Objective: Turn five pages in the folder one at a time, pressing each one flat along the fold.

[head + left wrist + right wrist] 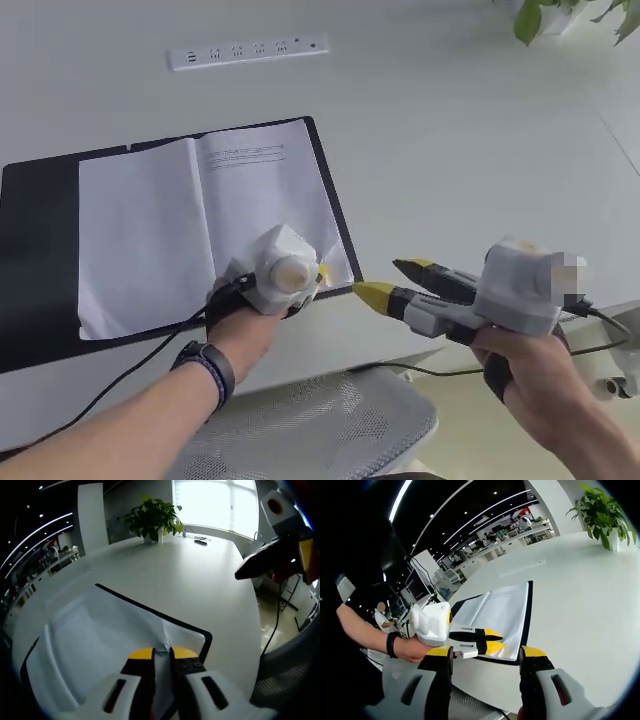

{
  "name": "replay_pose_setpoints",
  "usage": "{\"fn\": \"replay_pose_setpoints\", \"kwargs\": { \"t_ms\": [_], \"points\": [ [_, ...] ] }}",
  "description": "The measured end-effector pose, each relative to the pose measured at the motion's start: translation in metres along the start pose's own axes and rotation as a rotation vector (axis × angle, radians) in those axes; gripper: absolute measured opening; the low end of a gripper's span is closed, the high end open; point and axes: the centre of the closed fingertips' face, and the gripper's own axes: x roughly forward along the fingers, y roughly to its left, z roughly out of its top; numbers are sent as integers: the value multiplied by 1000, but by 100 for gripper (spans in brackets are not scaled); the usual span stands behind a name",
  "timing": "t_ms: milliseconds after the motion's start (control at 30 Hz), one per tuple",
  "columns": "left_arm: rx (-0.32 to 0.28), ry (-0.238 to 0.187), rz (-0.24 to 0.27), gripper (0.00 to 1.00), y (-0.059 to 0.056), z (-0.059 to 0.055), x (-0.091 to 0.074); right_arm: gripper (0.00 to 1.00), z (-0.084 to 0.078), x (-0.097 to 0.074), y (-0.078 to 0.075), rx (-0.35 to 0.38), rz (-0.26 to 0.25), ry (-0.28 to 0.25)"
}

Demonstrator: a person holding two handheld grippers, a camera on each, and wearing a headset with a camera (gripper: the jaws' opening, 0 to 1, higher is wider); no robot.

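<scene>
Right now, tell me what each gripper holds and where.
Left gripper pinches the right-hand page at its near outer corner; right gripper, open, holds nothing.

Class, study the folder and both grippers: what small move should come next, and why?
Probably raise the left gripper and carry the right page leftward over the fold. That gripper's jaws look shut on the lower corner, where the paper puckers between them, while the right gripper hangs open beside the folder, free to press afterwards.

power strip (248, 50) | potted plant (152, 516) | mesh chair (320, 420) | white table (460, 140)
</scene>
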Motion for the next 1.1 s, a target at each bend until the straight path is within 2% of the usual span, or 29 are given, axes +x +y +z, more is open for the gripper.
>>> {"fn": "replay_pose_setpoints", "kwargs": {
  "t_ms": [167,400,567,833,1000,1067,1100],
  "points": [
    [10,-6,-9,2,-5,1,1,52,-1,-1,-1,3,-1,-1],
    [2,-13,-13,1,-3,1,0,52,-3,0,-2,11,-3,-2],
    [-53,-20,-26,0,-2,0,0,52,-2,5,-5,12,2,-2],
    [-56,-22,-32,0,-2,-1,0,49,9,37,-18,16,25,-3],
    [-53,-23,-35,0,-1,-2,0,47,9,68,-27,25,52,24],
    [-54,-23,-36,0,-1,-2,1,45,8,76,-29,32,60,30],
    [-53,-22,-36,0,-1,-2,1,45,11,76,-24,39,64,33]
  ]
}}
